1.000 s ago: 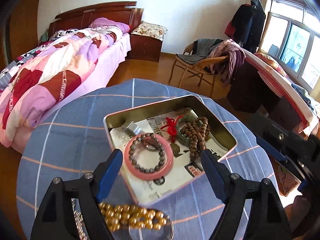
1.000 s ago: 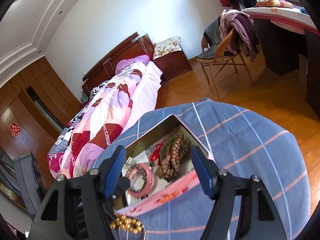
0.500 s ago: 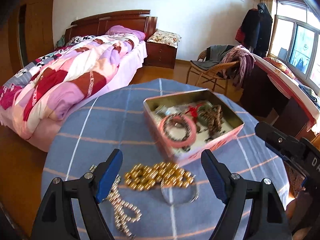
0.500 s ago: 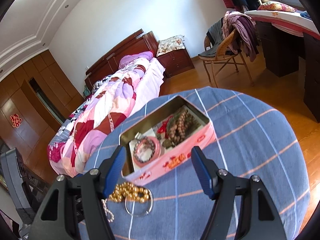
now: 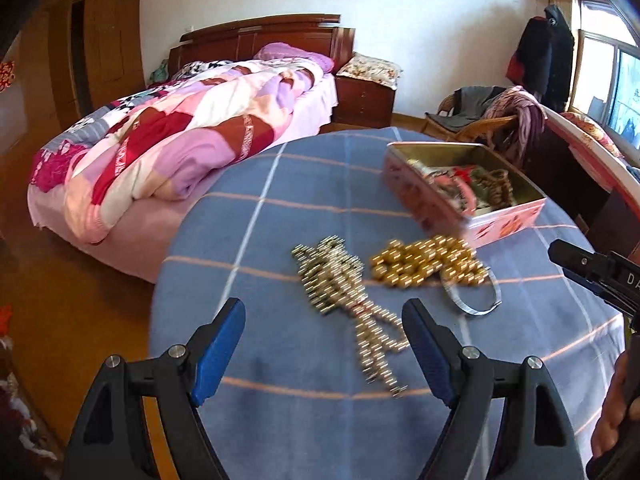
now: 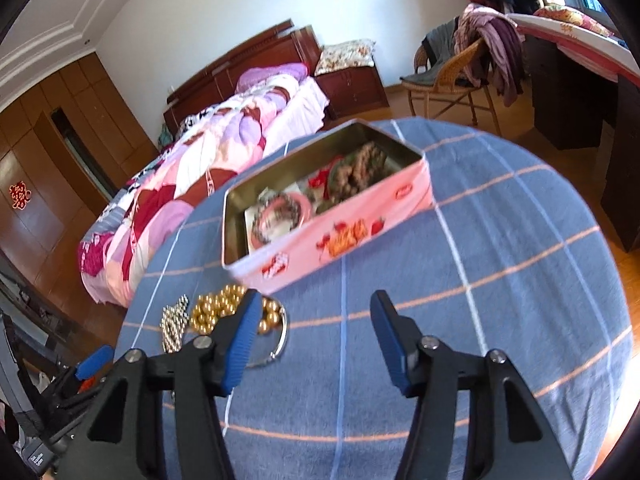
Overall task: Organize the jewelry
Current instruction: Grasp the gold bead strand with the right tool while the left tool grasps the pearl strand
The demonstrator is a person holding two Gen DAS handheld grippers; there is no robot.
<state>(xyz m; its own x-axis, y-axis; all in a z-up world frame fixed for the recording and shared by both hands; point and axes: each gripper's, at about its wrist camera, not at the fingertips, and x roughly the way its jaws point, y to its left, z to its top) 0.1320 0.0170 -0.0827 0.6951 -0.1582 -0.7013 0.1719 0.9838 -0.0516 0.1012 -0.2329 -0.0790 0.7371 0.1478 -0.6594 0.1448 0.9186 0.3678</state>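
A pink tin box (image 5: pixel 492 226) (image 6: pixel 344 236) stands open on the blue checked tablecloth (image 5: pixel 312 208) (image 6: pixel 500 240), holding a pink bangle, brown wooden beads and a red knot. In front of it lie a gold bead necklace (image 5: pixel 428 262) (image 6: pixel 218 308), a silver bead chain (image 5: pixel 344 288) (image 6: pixel 174 326) and a thin silver bangle (image 5: pixel 474 300) (image 6: pixel 276 340). My left gripper (image 5: pixel 322 344) hangs open just short of the silver chain, nothing between its fingers. My right gripper (image 6: pixel 314 336) hovers before the tin, jaws closing on nothing, its left finger over the gold beads.
The round table's edge drops to a wooden floor on the left. A bed with a patchwork quilt (image 5: pixel 180 136) stands beyond. A wicker chair (image 6: pixel 452 76) with clothes and a dark desk (image 6: pixel 568 92) stand at the right. A hand (image 5: pixel 616 420) shows at the right edge.
Both grippers pulled back from the tin and sank toward the table. The left view swung left, so the silver chain and gold beads now lie ahead of it. The right jaws narrowed.
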